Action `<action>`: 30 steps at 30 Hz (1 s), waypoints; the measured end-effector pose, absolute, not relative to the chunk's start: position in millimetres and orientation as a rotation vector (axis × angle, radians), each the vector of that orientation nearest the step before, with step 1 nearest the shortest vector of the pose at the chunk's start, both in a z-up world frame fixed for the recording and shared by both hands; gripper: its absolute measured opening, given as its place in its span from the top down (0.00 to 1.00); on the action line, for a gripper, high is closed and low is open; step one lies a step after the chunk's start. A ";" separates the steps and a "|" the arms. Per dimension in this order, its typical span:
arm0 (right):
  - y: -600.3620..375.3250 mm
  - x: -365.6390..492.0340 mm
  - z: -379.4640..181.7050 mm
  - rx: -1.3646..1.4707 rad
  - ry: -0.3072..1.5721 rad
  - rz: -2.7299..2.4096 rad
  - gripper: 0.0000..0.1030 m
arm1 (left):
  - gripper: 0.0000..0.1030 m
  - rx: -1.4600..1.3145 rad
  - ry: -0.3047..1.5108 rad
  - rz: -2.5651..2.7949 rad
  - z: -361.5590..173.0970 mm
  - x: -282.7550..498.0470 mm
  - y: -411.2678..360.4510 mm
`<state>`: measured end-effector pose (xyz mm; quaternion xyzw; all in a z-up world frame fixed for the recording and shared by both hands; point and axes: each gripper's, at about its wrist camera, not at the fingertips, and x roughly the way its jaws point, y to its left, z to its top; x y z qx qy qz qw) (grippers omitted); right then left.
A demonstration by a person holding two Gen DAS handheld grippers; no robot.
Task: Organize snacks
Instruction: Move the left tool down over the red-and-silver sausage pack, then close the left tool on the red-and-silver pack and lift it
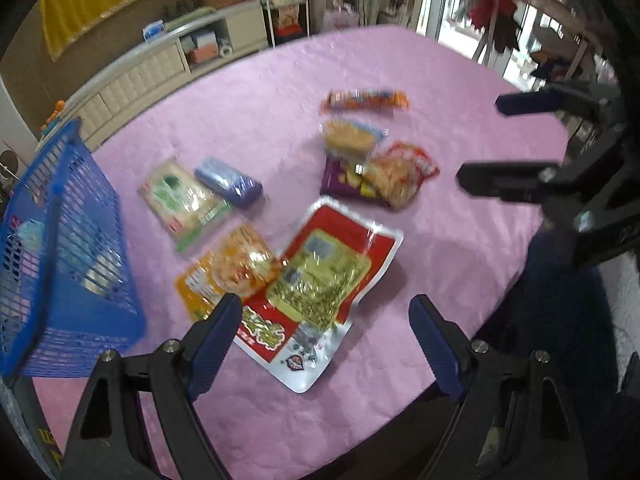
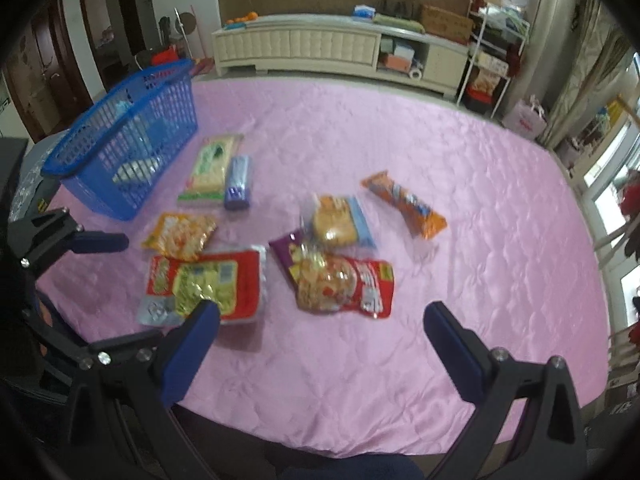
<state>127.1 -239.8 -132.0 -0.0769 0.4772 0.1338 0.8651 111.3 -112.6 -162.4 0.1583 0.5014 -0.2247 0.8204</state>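
Observation:
Several snack packs lie on a pink tablecloth point(image 2: 440, 160). A large red pack with green seeds point(image 1: 320, 280) point(image 2: 208, 284) lies nearest my left gripper point(image 1: 326, 314), which is open and empty above the table's front edge. An orange pack point(image 1: 236, 268) point(image 2: 180, 234), a green-and-cream pack point(image 1: 180, 200) point(image 2: 212, 168) and a purple-blue pack point(image 1: 228, 180) point(image 2: 237, 182) lie near a blue basket point(image 1: 60, 248) point(image 2: 120, 148). My right gripper point(image 2: 320, 320) point(image 1: 480, 140) is open and empty, in front of a red chip bag point(image 2: 344, 284) point(image 1: 400, 176).
A yellow-and-blue pack point(image 2: 340, 220), a purple pack point(image 2: 286, 250) and a long orange pack point(image 2: 404, 204) lie mid-table. The basket holds a few items. A cream cabinet point(image 2: 320, 48) and a white shelf rack point(image 2: 492, 60) stand beyond the table.

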 end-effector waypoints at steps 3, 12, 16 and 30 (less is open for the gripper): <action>-243.5 130.1 -140.8 -0.160 1.014 0.289 0.00 | 0.19 0.327 1.123 -0.483 -178.2 119.4 -110.9; -244.8 141.2 -158.1 -0.151 1.044 0.310 0.00 | 0.19 0.263 1.238 -0.533 -205.9 156.6 -99.6; -247.6 148.4 -163.2 -0.134 1.055 0.310 0.00 | 0.19 0.226 1.263 -0.586 -210.6 175.7 -99.6; -253.9 159.3 -172.5 -0.128 1.074 0.335 0.00 | 0.19 0.297 1.271 -0.696 -209.0 205.8 -114.8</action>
